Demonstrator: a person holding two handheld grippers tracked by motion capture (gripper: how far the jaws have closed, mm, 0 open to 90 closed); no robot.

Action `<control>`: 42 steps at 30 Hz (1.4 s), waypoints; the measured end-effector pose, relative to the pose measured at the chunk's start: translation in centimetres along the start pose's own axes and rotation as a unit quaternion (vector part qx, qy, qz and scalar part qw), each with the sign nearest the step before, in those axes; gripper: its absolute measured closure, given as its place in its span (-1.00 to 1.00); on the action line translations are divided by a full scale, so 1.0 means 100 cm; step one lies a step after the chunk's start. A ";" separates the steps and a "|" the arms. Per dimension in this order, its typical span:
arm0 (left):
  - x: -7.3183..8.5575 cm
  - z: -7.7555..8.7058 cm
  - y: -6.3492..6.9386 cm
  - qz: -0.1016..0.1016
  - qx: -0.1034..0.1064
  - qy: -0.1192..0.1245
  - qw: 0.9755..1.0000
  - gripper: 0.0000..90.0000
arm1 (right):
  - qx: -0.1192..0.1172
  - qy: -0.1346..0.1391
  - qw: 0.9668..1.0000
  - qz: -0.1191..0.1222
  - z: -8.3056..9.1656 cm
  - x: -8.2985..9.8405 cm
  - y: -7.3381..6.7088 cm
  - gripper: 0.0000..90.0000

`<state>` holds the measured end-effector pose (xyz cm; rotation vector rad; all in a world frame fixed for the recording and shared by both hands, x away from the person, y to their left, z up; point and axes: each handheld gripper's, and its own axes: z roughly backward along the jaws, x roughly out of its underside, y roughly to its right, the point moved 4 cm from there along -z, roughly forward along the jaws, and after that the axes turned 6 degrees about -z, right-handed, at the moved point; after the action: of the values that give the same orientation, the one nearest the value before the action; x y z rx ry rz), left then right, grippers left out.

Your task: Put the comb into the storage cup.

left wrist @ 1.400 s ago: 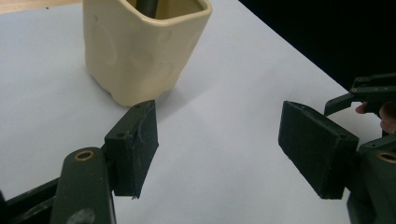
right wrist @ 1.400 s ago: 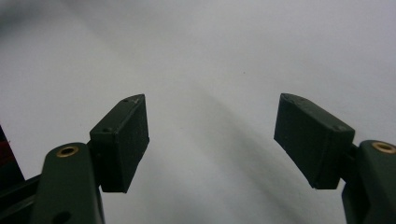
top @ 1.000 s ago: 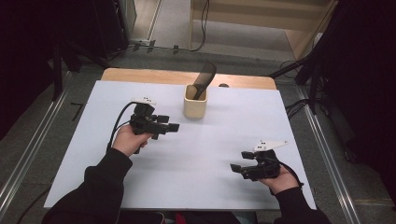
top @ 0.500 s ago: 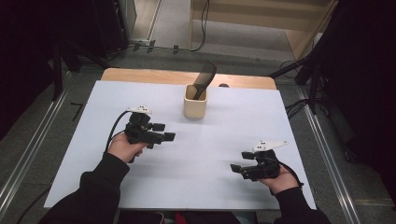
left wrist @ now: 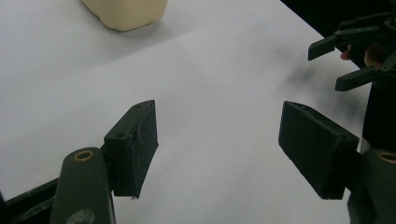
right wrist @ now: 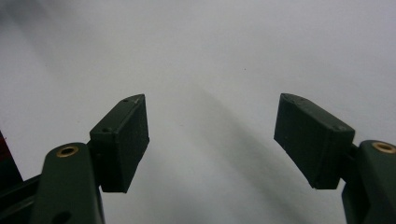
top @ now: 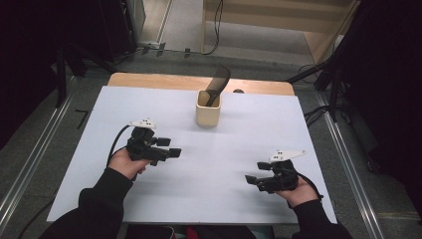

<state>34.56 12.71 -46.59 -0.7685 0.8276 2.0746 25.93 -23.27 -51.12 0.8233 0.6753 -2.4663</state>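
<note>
Fingers [left wrist: 135,140] apart, cup [top: 207,108] well beyond

Overhead light is falling evenly on the white table [top: 249,149], while the surroundings are staying dark. The cream cup [top: 207,112] is casting a soft shadow rightward. Both gripper views are showing mild softness, dim vignetted corners, and blurred shadow streaks on the sheet.
</note>
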 end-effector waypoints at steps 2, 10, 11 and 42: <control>0.003 0.002 0.000 0.000 -0.002 -0.002 1.000 -0.36 | 0.001 -0.001 1.000 0.000 0.000 0.000 0.000 -0.45; 0.016 0.007 0.002 0.000 -0.007 -0.012 1.000 -0.36 | 0.001 -0.002 1.000 0.001 0.000 0.000 0.000 -0.45; 0.017 0.007 0.002 0.001 -0.006 -0.012 1.000 -0.36 | 0.000 -0.003 1.000 0.001 0.000 0.000 0.000 -0.45; 0.054 0.032 0.015 -0.008 -0.021 -0.039 0.999 -0.36 | 0.001 -0.006 1.000 -0.001 -0.002 0.001 0.001 -0.45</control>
<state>29.69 16.66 -48.12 -0.7098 0.7333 2.0996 25.99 -23.33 -51.36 0.8076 0.6691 -2.4731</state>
